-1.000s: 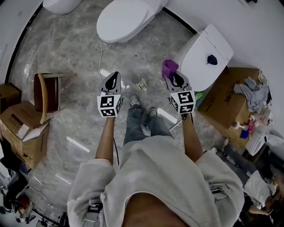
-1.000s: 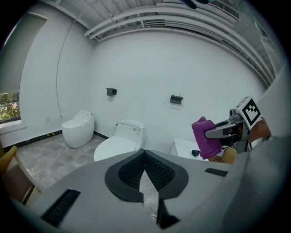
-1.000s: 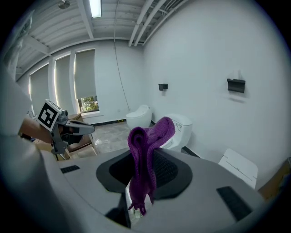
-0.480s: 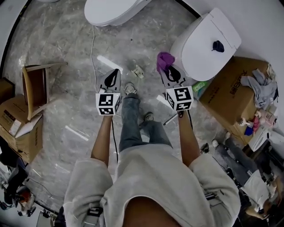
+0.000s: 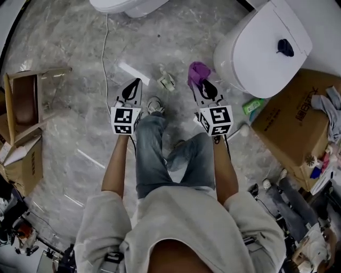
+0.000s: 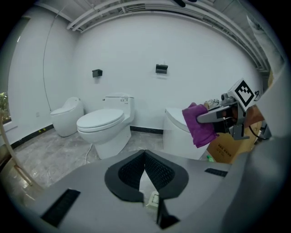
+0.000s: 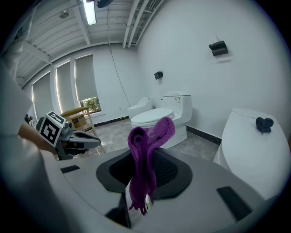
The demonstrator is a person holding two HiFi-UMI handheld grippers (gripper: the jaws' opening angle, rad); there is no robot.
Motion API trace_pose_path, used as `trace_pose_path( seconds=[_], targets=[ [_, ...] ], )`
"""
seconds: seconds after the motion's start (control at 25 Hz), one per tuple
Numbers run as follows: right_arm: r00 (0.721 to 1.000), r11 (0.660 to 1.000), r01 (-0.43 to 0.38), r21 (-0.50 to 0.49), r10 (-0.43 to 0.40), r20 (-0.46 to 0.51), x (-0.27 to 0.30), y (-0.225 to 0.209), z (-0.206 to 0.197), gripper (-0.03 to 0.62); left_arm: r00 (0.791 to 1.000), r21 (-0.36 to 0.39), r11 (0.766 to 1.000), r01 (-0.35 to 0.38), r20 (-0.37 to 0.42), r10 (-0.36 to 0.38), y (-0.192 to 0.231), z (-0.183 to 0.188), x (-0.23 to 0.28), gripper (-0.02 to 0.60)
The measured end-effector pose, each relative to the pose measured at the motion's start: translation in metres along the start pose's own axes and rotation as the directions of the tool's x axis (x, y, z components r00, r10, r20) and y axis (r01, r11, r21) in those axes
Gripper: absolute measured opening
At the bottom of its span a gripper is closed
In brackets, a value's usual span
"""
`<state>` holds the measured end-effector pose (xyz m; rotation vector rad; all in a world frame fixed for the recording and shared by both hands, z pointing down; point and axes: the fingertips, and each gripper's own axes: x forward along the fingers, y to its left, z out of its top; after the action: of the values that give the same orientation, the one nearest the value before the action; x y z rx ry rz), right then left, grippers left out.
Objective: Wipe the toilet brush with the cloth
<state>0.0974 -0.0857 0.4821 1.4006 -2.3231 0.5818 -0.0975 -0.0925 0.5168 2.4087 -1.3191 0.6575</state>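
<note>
My right gripper (image 5: 200, 86) is shut on a purple cloth (image 5: 197, 71), which bunches above its tips and hangs between the jaws in the right gripper view (image 7: 146, 157). My left gripper (image 5: 132, 89) is shut with nothing in it; its pads meet in the left gripper view (image 6: 144, 155). Both point forward and down over the marble floor, side by side. A small white object (image 5: 167, 81) lies on the floor between them. I cannot pick out a toilet brush for sure; a thin stick with a white end (image 5: 238, 131) lies by my right forearm.
A white toilet (image 5: 264, 50) with a dark item (image 5: 285, 47) on its lid stands at the right, another toilet (image 5: 125, 5) at the top. A wooden chair (image 5: 24, 101) and cardboard box (image 5: 21, 160) are left, a larger box (image 5: 298, 122) right. A cable (image 5: 104, 48) runs along the floor.
Both grippers have sunk toward the floor, still shut. The toilets have slid up and outward in the head view, and the person's knees have bent.
</note>
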Motion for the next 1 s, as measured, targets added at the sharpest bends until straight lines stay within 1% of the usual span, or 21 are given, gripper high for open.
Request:
trace_pose_path(
  seconds=[0.12, 0.2, 0.48, 0.6, 0.72, 0.88, 1.0],
  targets=[
    [0.999, 1.000, -0.011, 0.002, 0.011, 0.031, 0.029, -0.006, -0.030, 0.113, 1.000, 0.016, 1.000, -0.008, 0.023, 0.008, 0.014, -0.031, 0.030, 0.018],
    [0.998, 1.000, -0.019, 0.003, 0.018, 0.060, 0.051, -0.011, -0.046, 0.112, 0.999, 0.043, 0.999, -0.007, 0.044, 0.005, 0.022, -0.050, 0.051, 0.018],
    [0.992, 0.999, -0.034, 0.000, 0.034, 0.119, 0.112, -0.019, -0.112, 0.112, 0.994, 0.091, 0.995, 0.042, 0.097, -0.051, 0.029, -0.115, 0.107, 0.018],
    [0.990, 0.999, -0.040, -0.028, 0.043, 0.134, 0.124, -0.015, -0.131, 0.114, 0.989, 0.112, 0.991, 0.072, 0.122, -0.086, 0.022, -0.134, 0.119, 0.018],
    [0.987, 0.997, -0.044, -0.062, 0.053, 0.154, 0.128, -0.013, -0.141, 0.114, 0.981, 0.112, 0.988, 0.102, 0.154, -0.119, 0.011, -0.147, 0.129, 0.020],
    [0.985, 0.997, -0.038, -0.069, 0.049, 0.164, 0.126, -0.011, -0.157, 0.112, 0.967, 0.104, 0.978, 0.182, 0.159, -0.197, -0.016, -0.172, 0.134, 0.021],
    [0.982, 0.996, -0.035, -0.084, 0.050, 0.182, 0.124, -0.010, -0.159, 0.113, 0.952, 0.093, 0.966, 0.242, 0.167, -0.255, -0.036, -0.188, 0.139, 0.028]
  ],
)
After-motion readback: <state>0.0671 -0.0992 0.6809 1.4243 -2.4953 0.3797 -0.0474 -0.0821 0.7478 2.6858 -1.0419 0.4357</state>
